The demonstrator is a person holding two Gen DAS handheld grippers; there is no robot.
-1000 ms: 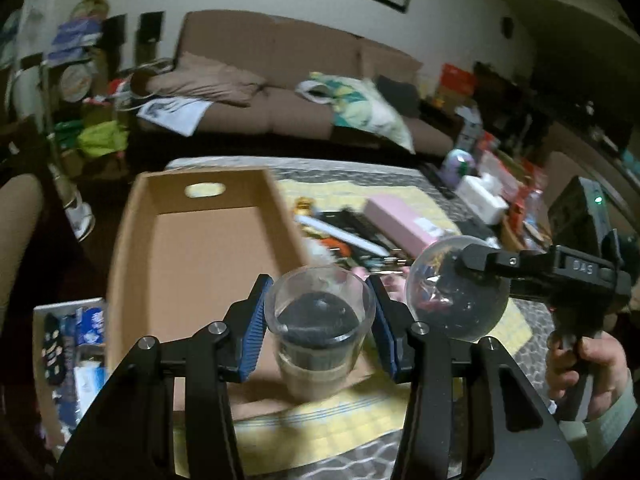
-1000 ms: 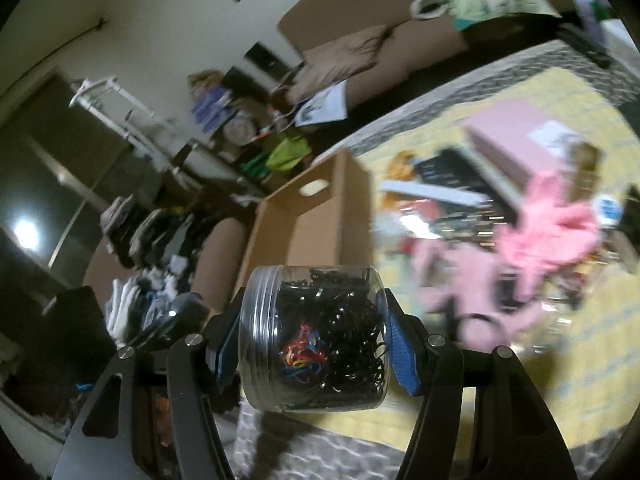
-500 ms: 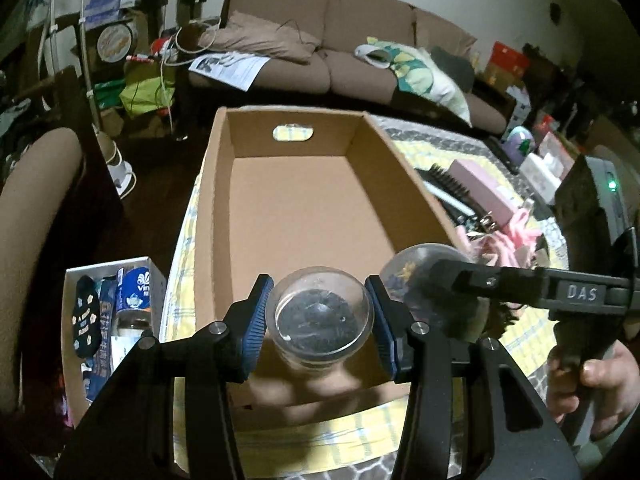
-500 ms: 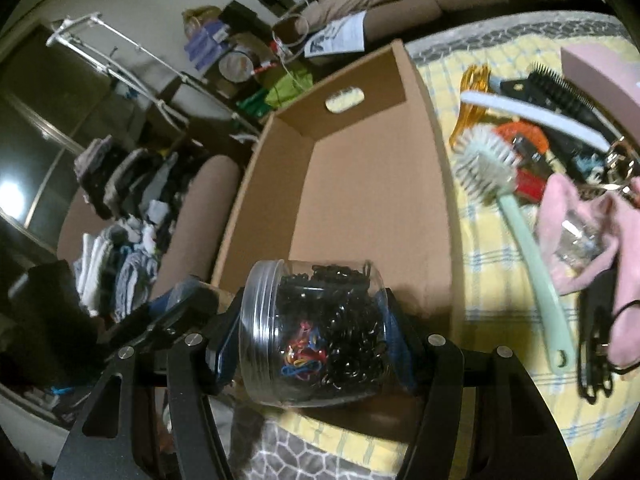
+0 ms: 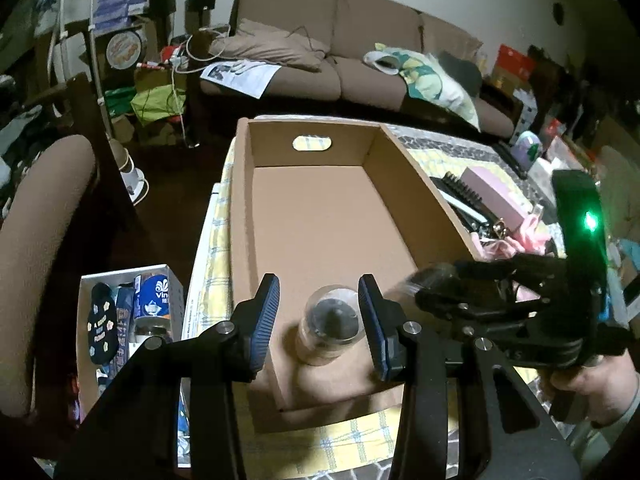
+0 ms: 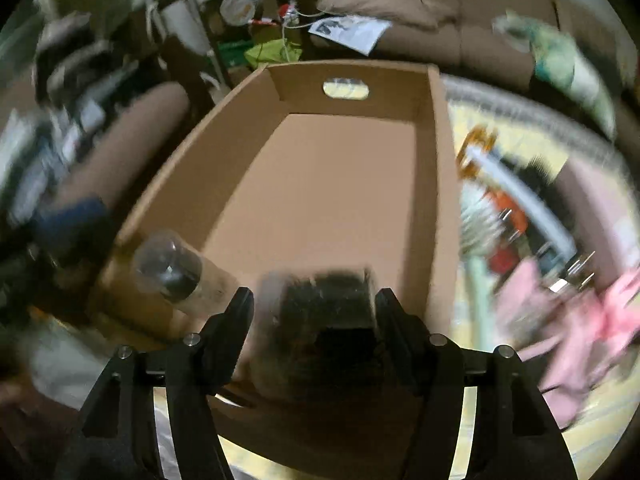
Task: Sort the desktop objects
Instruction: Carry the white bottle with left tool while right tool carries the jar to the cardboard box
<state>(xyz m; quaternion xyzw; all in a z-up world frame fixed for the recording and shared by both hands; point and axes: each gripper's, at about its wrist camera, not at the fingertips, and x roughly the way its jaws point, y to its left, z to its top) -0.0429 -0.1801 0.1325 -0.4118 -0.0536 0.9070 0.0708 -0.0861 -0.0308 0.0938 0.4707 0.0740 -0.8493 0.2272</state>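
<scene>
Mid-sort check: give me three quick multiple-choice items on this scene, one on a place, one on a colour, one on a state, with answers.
1. Where is the small clear jar? A on the sofa; B inside the cardboard box, near end; C on the floor.
2. The flat case right of the box is: A pink; B blue; C white.
3. The cardboard box is: A taped shut; B flattened; C open-topped.
Answers: B, it stands on the box floor; A, plainly pink; C, its inside shows from above.
</scene>
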